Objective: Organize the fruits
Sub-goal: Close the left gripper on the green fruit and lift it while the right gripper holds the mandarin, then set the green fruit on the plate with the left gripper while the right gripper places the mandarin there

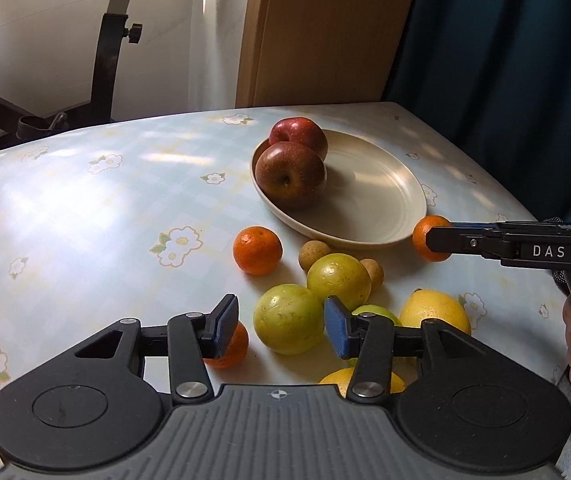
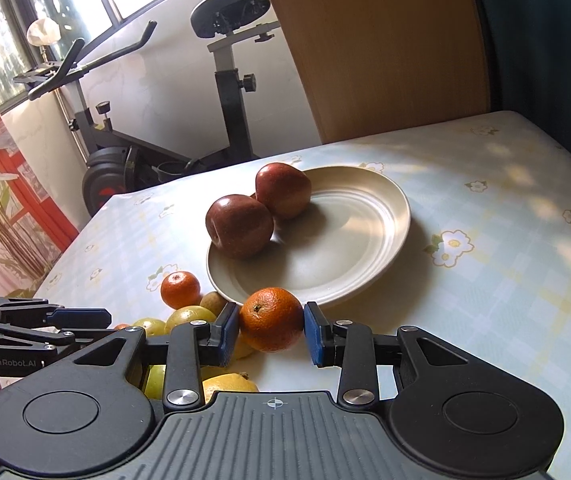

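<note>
A cream plate (image 1: 381,184) (image 2: 365,216) holds two red apples (image 1: 290,174) (image 2: 241,226). My right gripper (image 2: 271,326) is shut on a tangerine (image 2: 271,318), held just at the plate's near rim; it also shows in the left wrist view (image 1: 437,240). My left gripper (image 1: 281,322) is open, its pads on either side of a green-yellow round fruit (image 1: 287,324), not touching it. Another tangerine (image 1: 257,250) (image 2: 180,290), a second green fruit (image 1: 339,280), small brown longans (image 1: 312,254), lemons (image 1: 435,312) and a tangerine under the left finger (image 1: 231,346) lie loose on the table.
The table has a pale blue flowered cloth (image 1: 105,216) (image 2: 505,240). A wooden chair back (image 1: 325,32) and dark blue curtain (image 1: 505,60) stand behind it. An exercise bike (image 2: 157,120) stands beyond the far left edge.
</note>
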The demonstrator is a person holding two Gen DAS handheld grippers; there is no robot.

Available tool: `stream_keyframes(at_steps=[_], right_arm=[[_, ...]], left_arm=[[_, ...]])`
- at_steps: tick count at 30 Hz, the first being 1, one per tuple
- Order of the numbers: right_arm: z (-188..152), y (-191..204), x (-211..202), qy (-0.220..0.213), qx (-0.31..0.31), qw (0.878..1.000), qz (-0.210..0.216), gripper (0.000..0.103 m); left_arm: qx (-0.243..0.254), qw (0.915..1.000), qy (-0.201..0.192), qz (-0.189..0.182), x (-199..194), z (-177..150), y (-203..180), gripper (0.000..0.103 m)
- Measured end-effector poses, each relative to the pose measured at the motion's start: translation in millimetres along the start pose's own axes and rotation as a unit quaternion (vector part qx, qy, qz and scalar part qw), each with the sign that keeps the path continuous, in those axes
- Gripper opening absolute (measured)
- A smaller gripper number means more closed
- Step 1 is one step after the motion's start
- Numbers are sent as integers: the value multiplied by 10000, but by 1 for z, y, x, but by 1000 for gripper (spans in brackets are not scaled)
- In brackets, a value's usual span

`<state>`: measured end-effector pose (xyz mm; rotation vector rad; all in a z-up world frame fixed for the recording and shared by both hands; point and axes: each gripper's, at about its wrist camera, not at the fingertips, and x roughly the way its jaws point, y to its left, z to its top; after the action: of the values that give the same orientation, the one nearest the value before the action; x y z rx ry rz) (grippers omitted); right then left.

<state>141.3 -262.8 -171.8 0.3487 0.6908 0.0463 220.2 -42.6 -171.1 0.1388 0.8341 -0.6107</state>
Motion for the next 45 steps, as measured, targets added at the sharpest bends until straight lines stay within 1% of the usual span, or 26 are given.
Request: stream_keyframes(at_steps=[2, 4, 10, 11, 15, 21, 22, 25, 29, 34, 41, 45], right_arm=[[-1, -2, 0, -13, 38, 10000, 11, 32], [-3, -4, -1, -20, 69, 10000, 26, 32], [-5, -7, -1, -27, 119, 9999, 7, 32], [-5, -8, -1, -31, 131, 9999, 6, 32], [-6, -7, -1, -34, 156, 9999, 5, 32], [-7, -7, -1, -32, 170, 9999, -1, 32], [-7, -8, -1, -32, 177, 9998, -6, 32], [-8, -9, -1, -33, 186, 9998, -25, 32], [-7, -8, -3, -58, 178, 9998, -33, 32], [-4, -6, -6, -117, 129, 9998, -28, 32], [9, -4, -9, -186, -115, 9998, -34, 32], [23, -6, -8, -198, -336, 9992, -40, 32]], left_arm=[[239, 9997, 86, -38, 5, 2, -5, 52], [434, 9989, 184, 21, 10, 2, -9, 52], [766, 9959, 474, 37, 23, 5, -11, 52], [810, 9955, 498, 50, 24, 5, -11, 54], [734, 9955, 600, -79, 30, 8, -7, 54], [820, 9938, 732, -165, 40, 10, -7, 53], [810, 9938, 743, -177, 41, 10, -7, 51], [700, 9949, 704, -177, 40, 9, -6, 50], [526, 9970, 546, -153, 33, 8, -2, 50], [454, 9982, 354, -139, 18, 13, 1, 50], [407, 9991, -37, -125, -4, 32, -1, 50], [425, 9989, -186, -91, -2, 47, -9, 50]])
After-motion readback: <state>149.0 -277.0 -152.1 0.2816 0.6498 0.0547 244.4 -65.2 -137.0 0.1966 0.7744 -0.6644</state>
